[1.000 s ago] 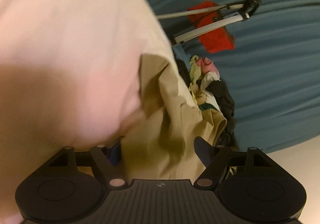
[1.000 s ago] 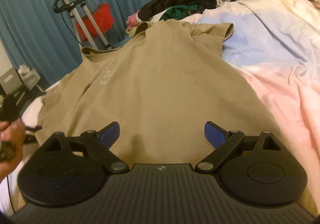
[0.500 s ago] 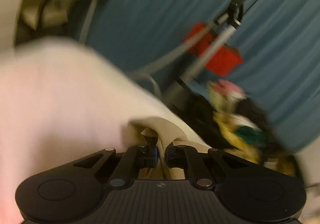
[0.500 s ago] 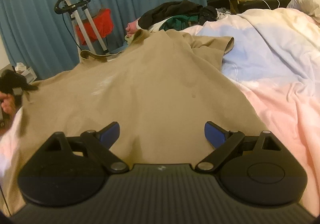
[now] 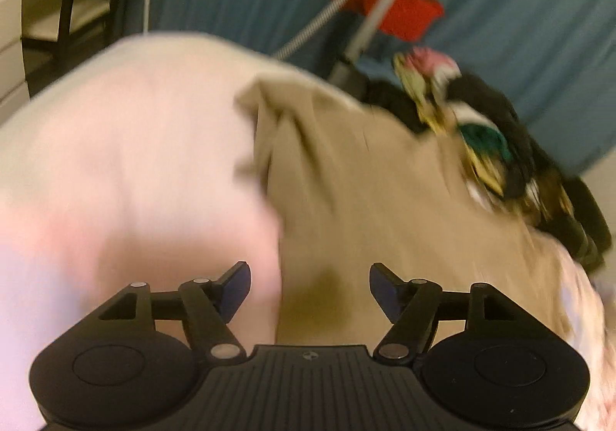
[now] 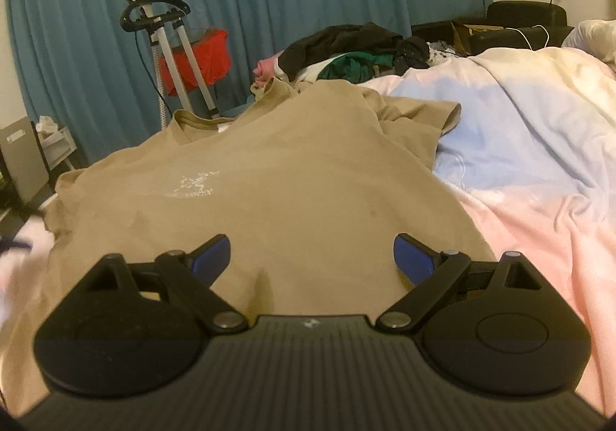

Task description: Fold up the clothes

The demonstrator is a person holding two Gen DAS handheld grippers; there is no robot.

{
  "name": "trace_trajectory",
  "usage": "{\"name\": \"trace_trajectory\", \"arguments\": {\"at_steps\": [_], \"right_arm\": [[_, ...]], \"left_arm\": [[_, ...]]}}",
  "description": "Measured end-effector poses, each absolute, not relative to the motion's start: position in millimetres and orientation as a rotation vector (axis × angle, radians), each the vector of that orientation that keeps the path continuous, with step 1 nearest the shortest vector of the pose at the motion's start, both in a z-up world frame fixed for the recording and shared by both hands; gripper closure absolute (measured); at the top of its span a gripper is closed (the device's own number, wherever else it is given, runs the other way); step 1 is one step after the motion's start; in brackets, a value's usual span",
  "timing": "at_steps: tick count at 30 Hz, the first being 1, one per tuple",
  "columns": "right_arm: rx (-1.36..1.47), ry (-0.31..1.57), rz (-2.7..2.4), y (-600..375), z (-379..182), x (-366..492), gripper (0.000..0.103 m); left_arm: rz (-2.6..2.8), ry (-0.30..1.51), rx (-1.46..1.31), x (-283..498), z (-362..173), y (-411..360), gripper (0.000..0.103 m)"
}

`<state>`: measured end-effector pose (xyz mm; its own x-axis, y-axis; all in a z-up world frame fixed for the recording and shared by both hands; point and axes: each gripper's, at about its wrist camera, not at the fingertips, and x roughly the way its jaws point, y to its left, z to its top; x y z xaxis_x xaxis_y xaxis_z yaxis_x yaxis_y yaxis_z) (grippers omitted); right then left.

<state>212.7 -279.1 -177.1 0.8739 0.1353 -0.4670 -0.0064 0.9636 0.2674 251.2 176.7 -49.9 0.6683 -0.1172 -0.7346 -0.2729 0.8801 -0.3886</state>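
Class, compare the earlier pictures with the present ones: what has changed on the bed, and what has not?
The left tool, shut on the tan cotton T-shirt's edge half a second ago, has just opened and let it go. That side now lies spread flatter. The right tool stayed open above the hem; the pink-and-blue duvet is unchanged.

A tan cotton T-shirt [image 6: 269, 200] lies spread on the pink-and-blue duvet [image 6: 539, 161], a heap of dark clothes [image 6: 354, 46] behind it and a red-bagged metal trolley [image 6: 184, 61] far left.
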Motion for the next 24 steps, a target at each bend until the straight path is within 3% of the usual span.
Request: {"name": "trace_trajectory", "arguments": {"at_steps": [5,13,21,24], "right_arm": [[0.241,0.460,0.081,-279,-159,190,0.010],[0.234,0.394,0.083,-288,-124,140,0.010],[0.185,0.359,0.070,-285,-120,128,0.010],[0.166,0.359,0.073,-283,-125,131,0.010]], "left_arm": [[0.058,0.814,-0.496,174,-38,155,0.027],[0.069,0.634,-0.323,139,4,101,0.022],[-0.029,0.566,-0.199,108,-1,45,0.014],[-0.068,0.540,-0.129,92,-5,26,0.003]]}}
